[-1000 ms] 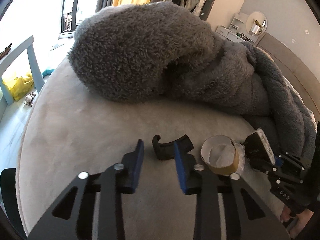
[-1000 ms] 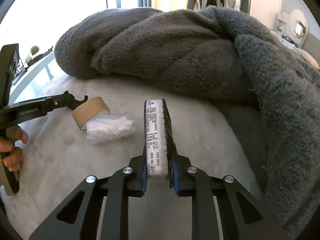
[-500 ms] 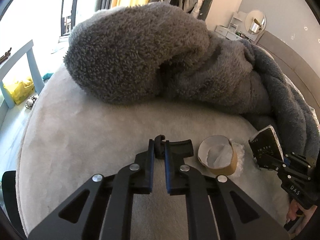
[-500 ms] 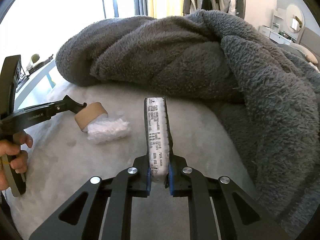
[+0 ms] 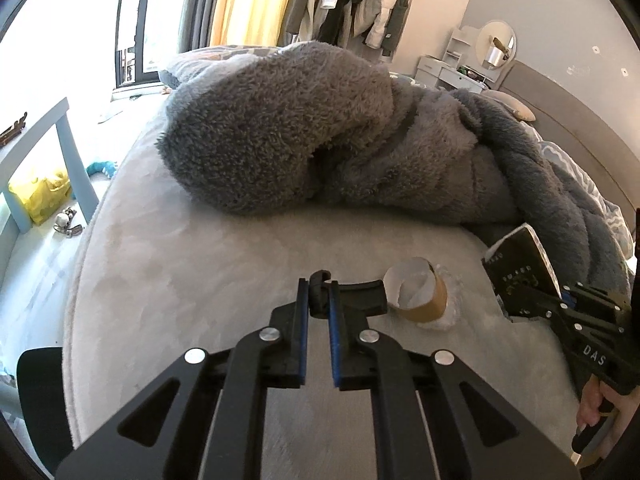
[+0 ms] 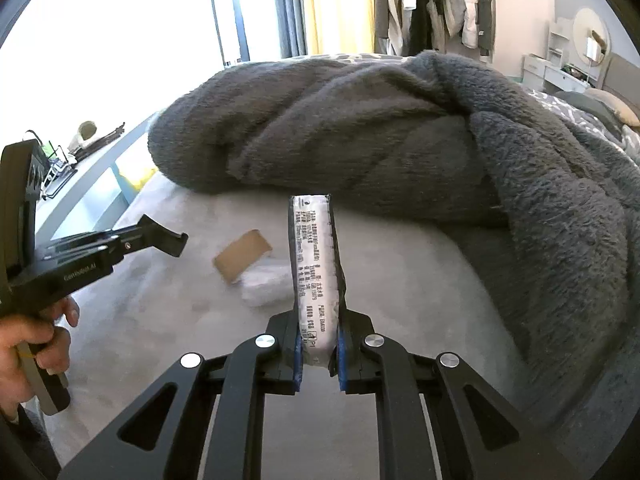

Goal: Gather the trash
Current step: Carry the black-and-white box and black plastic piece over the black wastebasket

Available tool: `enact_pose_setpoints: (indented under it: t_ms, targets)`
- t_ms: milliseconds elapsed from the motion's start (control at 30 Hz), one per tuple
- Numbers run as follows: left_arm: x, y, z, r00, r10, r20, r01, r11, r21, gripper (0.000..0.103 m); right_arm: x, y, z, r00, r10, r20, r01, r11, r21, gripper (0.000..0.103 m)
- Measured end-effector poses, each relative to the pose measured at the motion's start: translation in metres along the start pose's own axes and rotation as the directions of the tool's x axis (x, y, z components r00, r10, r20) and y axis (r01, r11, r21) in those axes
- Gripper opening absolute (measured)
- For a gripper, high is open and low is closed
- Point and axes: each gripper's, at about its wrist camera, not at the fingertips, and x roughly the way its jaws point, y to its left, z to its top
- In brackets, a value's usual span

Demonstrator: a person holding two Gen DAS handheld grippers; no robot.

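Note:
My left gripper (image 5: pixel 319 300) is shut on a curved black plastic piece (image 5: pixel 352 294) and holds it above the grey bed (image 5: pixel 200 264); it also shows in the right wrist view (image 6: pixel 160 240). My right gripper (image 6: pixel 318 344) is shut on a flat black-and-white printed packet (image 6: pixel 316 264), which stands upright between the pads; it also shows in the left wrist view (image 5: pixel 520 272). A brown cardboard roll (image 5: pixel 416 294) lies on the bed beside a crumpled white tissue (image 6: pixel 266 286), between the two grippers.
A big fluffy grey blanket (image 5: pixel 320 136) is heaped across the far side and right of the bed. A pale blue table (image 5: pixel 60 152) and a yellow bag (image 5: pixel 40 196) stand left of the bed. Clothes hang at the back wall.
My left gripper closed on the black plastic piece and lifted it off the bed. Both grippers rose, the right one still holding the packet.

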Motion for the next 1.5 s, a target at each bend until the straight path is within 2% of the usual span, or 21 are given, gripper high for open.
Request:
enact_pose_setpoints:
  t_ms: [333,767,1100,1500]
  targets:
    - [-0.035,0.008,-0.015,1.0,0.006,0.001,-0.006,1.0,0.027,0.01,-0.017,0.046,-0.009,0.995,0.096,0.015,-0.096,0.995,0.023,0.013]
    - [-0.087,0.024,-0.043,1.0,0.016,0.012,-0.017,0.999,0.051,0.01,-0.031,0.11,-0.022,0.992,0.124,0.029,-0.124,0.992,0.007,0.013]
    - [-0.113,0.056,-0.056,0.999,0.05,0.02,-0.051,0.998,0.03,0.01,-0.028,0.152,-0.021,0.988,0.154,0.032,-0.153,0.988,-0.015,0.013]
    - [-0.126,0.102,-0.063,0.996,0.092,0.017,-0.092,0.996,-0.008,0.01,-0.011,0.199,-0.008,0.981,0.192,0.016,-0.191,0.98,-0.06,0.013]
